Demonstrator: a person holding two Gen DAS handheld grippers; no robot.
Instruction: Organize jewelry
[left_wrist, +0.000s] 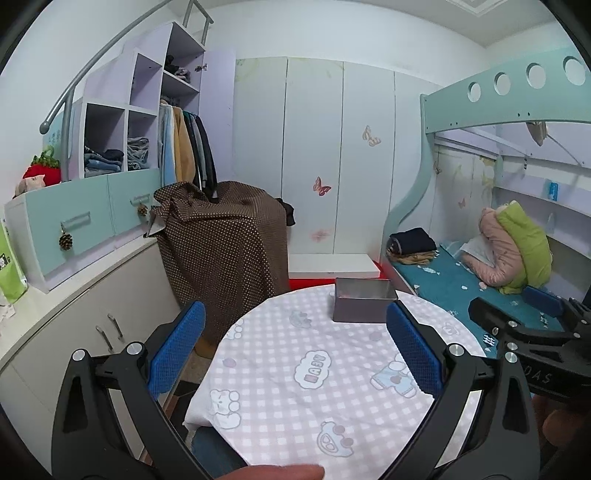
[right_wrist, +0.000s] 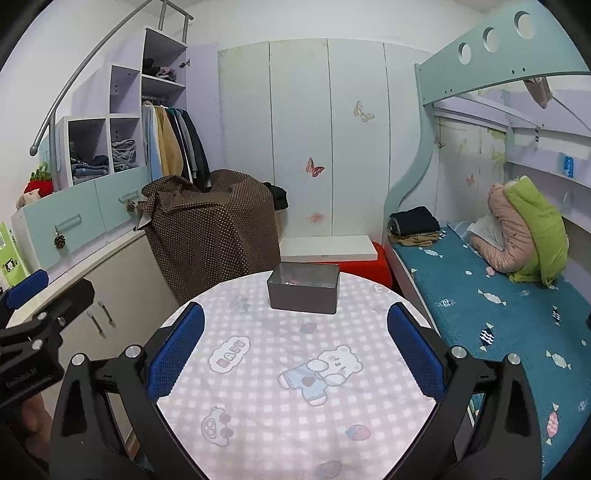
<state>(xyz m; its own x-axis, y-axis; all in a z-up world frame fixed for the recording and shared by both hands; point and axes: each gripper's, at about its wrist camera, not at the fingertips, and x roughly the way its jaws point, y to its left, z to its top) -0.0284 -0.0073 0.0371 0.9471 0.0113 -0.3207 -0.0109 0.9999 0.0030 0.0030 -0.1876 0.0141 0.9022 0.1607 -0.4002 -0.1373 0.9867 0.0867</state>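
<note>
One grey metal box (right_wrist: 303, 291) sits at the far edge of the round table (right_wrist: 280, 398); something pinkish lies inside; left gripper (left_wrist: 295, 350) and right gripper (right_wrist: 295, 350) hover nearside, both spread wide, empty.

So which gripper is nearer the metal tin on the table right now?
Roughly level; the right, marginally. The right gripper faces the metal tin almost head-on; the left gripper hangs back with the tin ahead toward its right finger. Both open, empty.
</note>
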